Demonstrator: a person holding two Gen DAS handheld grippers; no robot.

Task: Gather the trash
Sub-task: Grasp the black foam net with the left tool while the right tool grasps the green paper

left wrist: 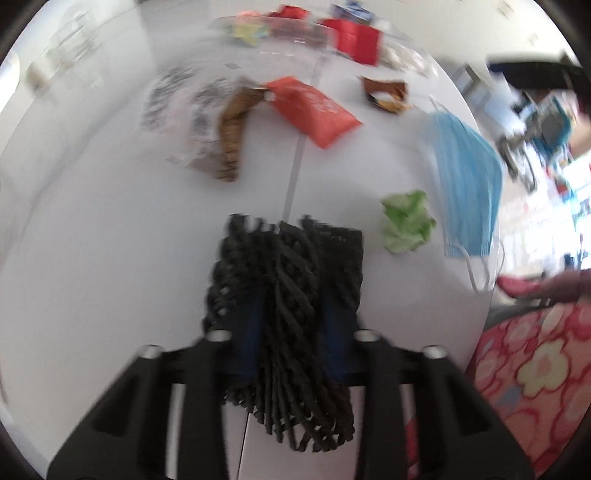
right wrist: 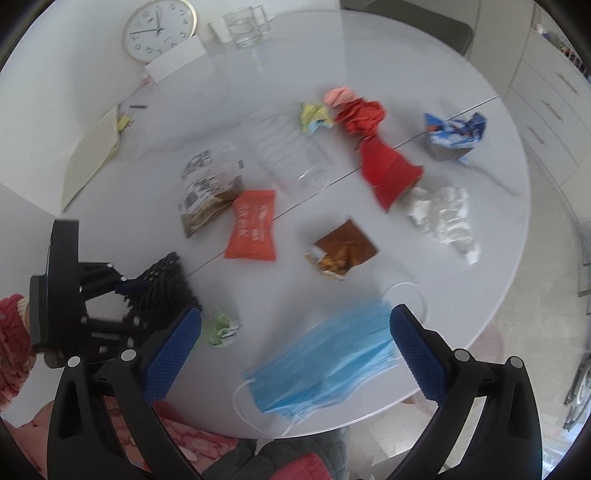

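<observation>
From the left wrist view, the left hand-held gripper [left wrist: 291, 254] is clamped on a black mesh bag [left wrist: 288, 295] above the white table [left wrist: 92, 240], and from the right wrist view, the right hand-held gripper [right wrist: 295, 328] hangs wide open over a blue face mask [right wrist: 325, 365] near the table's edge, a green paper wad [right wrist: 221, 328] just left.

wall clock [right wrist: 159, 30], glass mugs [right wrist: 245, 26], notebook [right wrist: 93, 152] on white table [right wrist: 491, 236].
</observation>
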